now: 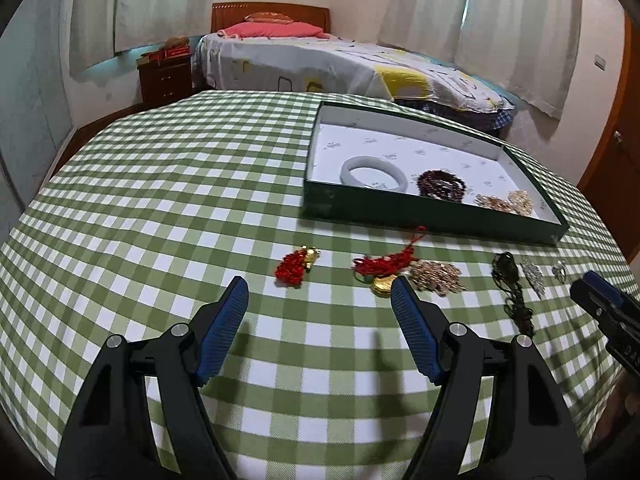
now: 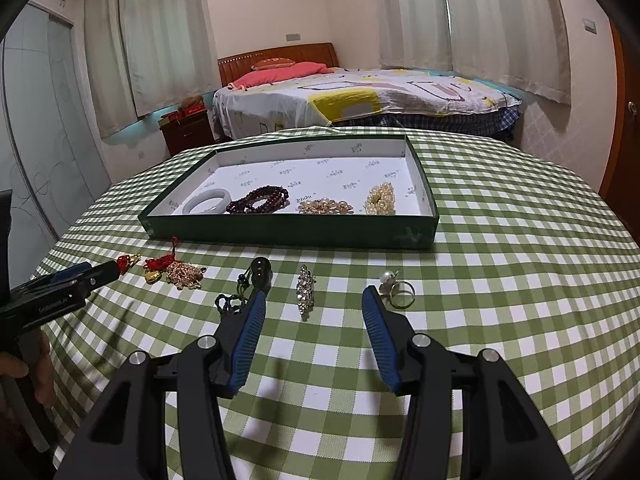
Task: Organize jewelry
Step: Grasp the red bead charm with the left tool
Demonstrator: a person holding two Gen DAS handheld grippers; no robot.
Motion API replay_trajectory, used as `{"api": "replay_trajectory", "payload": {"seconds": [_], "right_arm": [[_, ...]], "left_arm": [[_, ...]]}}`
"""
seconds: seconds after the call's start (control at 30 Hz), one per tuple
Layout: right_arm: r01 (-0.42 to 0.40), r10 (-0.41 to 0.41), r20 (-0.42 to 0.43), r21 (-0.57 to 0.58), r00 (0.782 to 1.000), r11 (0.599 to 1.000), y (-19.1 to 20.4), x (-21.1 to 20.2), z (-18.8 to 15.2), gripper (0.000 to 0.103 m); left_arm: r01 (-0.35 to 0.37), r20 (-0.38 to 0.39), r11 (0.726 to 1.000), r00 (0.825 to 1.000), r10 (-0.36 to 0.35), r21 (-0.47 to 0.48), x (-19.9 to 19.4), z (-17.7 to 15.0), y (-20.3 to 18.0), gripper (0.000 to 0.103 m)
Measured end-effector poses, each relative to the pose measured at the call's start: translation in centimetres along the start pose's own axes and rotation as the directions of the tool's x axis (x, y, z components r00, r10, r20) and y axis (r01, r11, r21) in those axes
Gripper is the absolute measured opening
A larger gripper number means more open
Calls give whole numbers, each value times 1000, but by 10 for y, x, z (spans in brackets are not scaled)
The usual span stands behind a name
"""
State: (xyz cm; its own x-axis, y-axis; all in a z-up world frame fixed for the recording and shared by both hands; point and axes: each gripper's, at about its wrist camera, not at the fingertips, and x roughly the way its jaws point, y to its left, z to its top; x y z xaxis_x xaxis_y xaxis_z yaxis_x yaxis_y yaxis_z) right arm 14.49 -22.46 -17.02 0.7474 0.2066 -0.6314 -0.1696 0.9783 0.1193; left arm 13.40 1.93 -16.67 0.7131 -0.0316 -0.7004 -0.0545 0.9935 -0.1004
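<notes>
A green tray (image 2: 288, 230) with a white lining holds a pale bangle (image 2: 207, 201), dark red beads (image 2: 259, 199), a gold bead cluster (image 2: 325, 206) and a pearl cluster (image 2: 381, 199). Loose pieces lie in a row on the checked cloth in front of it: a red knot charm (image 1: 295, 267), a red cord with a gold pendant (image 1: 384, 270), a gold brooch (image 1: 437, 276), a dark pendant on a cord (image 2: 256, 276), a crystal brooch (image 2: 305, 293), and a pearl ring (image 2: 396, 286). My left gripper (image 1: 320, 290) stands open just short of the red charms. My right gripper (image 2: 314, 300) is open around the crystal brooch, above the cloth.
The table (image 1: 160, 184) wears a green and white checked cloth. Behind it stand a bed (image 2: 360, 96), a dark nightstand (image 1: 164, 80) and curtained windows. A hand (image 2: 24, 376) holds the left gripper's handle at the left edge of the right wrist view.
</notes>
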Motion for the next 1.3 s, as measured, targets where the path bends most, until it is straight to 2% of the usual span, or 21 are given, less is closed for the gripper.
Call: {"api": "replay_trajectory", "payload": {"seconds": [0.23,0.37,0.43,0.47,0.5,0.57,0.77,1.07,1.3], "right_arm": [[-3,3,-20,5,1000,1000,-1,7,-1,50],[-6,6,-26,9,1000,1000,-2,10,0,50],[-8,9,-28,12,1000,1000,-3,12,0,50],[-9,9,-29,13,1000,1000,-3,12,1,50],[-9,10,-32,14,999,1000,-3,13,1,50],[-10,11,-36,14,999,1000,-4,15,1,50],[-10,11,-49,15,999,1000,-4,19,0,50],[-17,17,-52,5,998,1000,1,20,3,50],[-59,57,-68,-23,996,998,17,23,4,50]], "left_arm": [[-6,-32,1000,999,6,-5,19,14,10,54],[10,-71,1000,997,-11,-7,32,14,15,40],[13,-68,1000,998,-13,1,33,13,15,37],[18,-69,1000,997,-17,11,34,13,14,33],[22,-68,1000,997,-21,17,34,13,13,24],[28,-68,999,997,-27,26,35,13,12,17],[36,-59,998,998,-33,54,33,10,6,14],[36,-44,999,998,-35,37,25,8,11,14],[29,-41,999,999,-28,31,23,7,14,14]]}}
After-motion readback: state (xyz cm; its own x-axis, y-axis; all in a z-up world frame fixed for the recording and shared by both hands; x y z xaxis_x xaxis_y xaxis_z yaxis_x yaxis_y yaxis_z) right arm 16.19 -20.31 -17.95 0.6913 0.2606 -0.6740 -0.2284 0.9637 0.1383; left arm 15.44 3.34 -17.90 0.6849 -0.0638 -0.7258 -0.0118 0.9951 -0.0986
